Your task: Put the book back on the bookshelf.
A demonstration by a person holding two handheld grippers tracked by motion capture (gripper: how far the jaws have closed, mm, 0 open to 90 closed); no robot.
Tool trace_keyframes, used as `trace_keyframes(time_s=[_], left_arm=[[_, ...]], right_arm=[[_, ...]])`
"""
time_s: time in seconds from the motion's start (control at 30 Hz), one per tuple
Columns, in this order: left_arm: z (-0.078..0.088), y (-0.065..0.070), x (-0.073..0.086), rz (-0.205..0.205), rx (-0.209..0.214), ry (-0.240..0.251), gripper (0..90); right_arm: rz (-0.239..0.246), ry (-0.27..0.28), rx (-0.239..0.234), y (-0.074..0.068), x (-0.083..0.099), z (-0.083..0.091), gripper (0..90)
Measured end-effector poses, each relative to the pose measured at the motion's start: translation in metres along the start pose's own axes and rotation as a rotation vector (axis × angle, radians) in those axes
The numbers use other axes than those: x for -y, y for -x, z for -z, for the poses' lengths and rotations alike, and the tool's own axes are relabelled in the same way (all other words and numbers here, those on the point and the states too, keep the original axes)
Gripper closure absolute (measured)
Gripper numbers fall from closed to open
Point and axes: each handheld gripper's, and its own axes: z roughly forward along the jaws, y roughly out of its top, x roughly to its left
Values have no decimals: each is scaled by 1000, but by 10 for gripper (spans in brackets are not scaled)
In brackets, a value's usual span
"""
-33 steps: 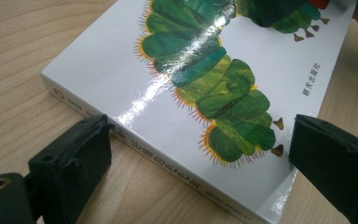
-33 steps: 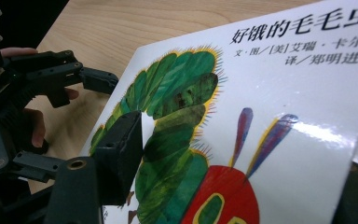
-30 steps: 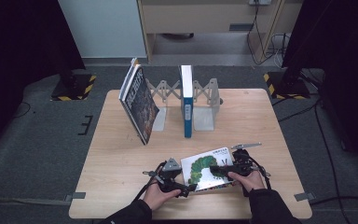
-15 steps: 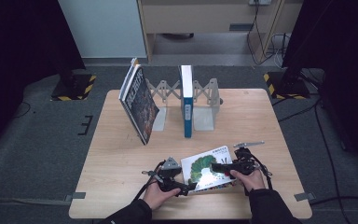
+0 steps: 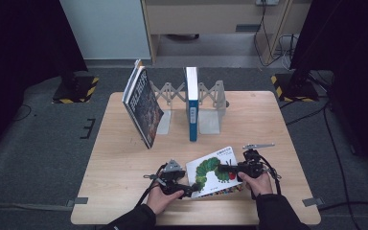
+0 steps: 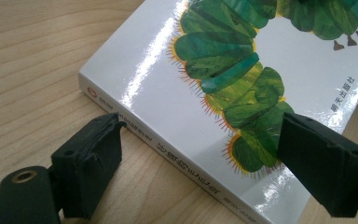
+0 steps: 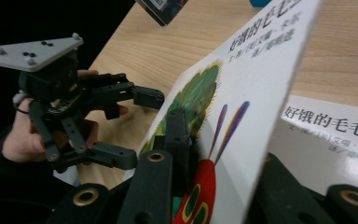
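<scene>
A white picture book with a green caterpillar [image 5: 210, 168] lies near the table's front edge. My right gripper [image 5: 224, 167] is shut on the book's front cover [image 7: 256, 79] and holds that edge tilted up off the title page [image 7: 335, 126]. My left gripper [image 5: 190, 190] sits at the book's left, by the spine. Its fingers [image 6: 91, 158] stand apart on either side of the spine corner [image 6: 168, 149], and the jaws have just been closing a little without pressing on the book. In the right gripper view the left gripper [image 7: 142, 130] is wide open in a hand.
At the back of the table [image 5: 124, 191] an expanding rack [image 5: 211, 98] holds a blue book [image 5: 191, 103] upright. A dark book [image 5: 143, 108] leans to its left. Bare wood lies between the rack and the picture book.
My right gripper has closed onto the front cover at the book's right side. The left hand has stayed where it was.
</scene>
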Motion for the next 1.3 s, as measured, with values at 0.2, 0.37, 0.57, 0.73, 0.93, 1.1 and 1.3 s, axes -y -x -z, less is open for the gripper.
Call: trace_keyframes(time_s=[0.2,0.37,0.57,0.73,0.93,1.1,1.3], left_arm=[[0,-1,0,15,26,4,94],[-2,-1,1,10,44,4,58],[-4,-1,2,9,81,14,49],[-4,0,2,7,78,13,49],[-4,1,2,-1,71,9,51],[-5,2,2,-4,63,10,60],[-4,2,2,-6,60,8,67]], right_arm=[[35,19,-38,-5,-2,3,821],[80,48,-67,-8,-2,6,826],[118,67,-84,-11,-3,8,828],[138,75,-74,-13,-3,8,826],[168,70,20,-13,-2,4,742],[192,42,98,-12,0,-2,641],[206,28,156,-9,2,-8,549]])
